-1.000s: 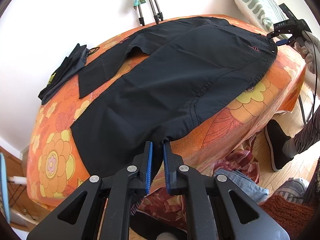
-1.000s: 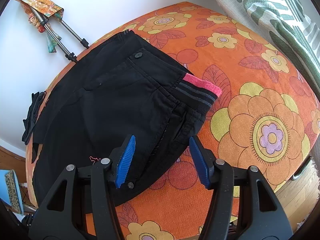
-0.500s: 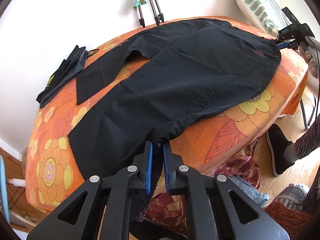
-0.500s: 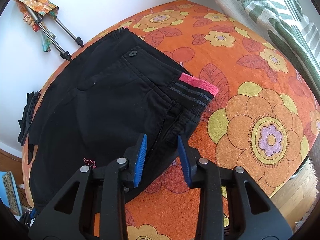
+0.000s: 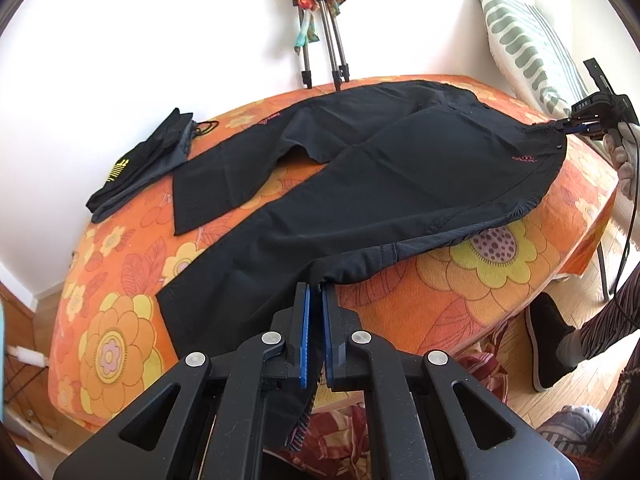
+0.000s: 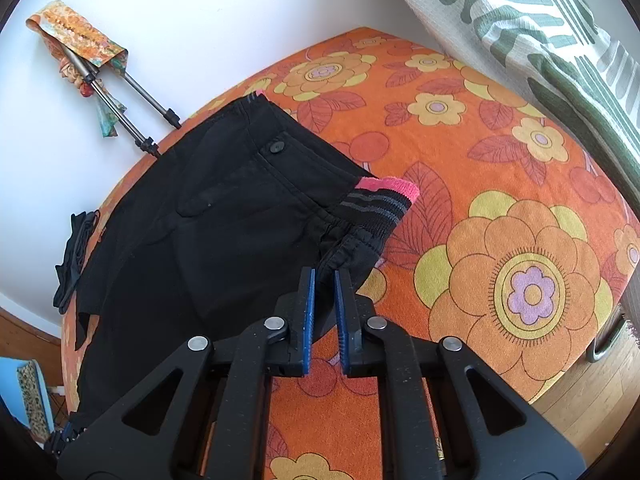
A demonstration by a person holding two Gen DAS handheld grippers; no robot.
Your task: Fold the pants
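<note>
Here, your left gripper [image 5: 314, 300] is clamped on the pants [image 5: 360, 184] hem; your right gripper [image 6: 324, 292] is closing on the waistband [image 6: 352, 246]. Lifting unevenly could slip either edge.

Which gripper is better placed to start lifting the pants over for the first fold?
Left gripper: it's shut on the pants leg hem; right gripper is closing on the waistband.
</note>
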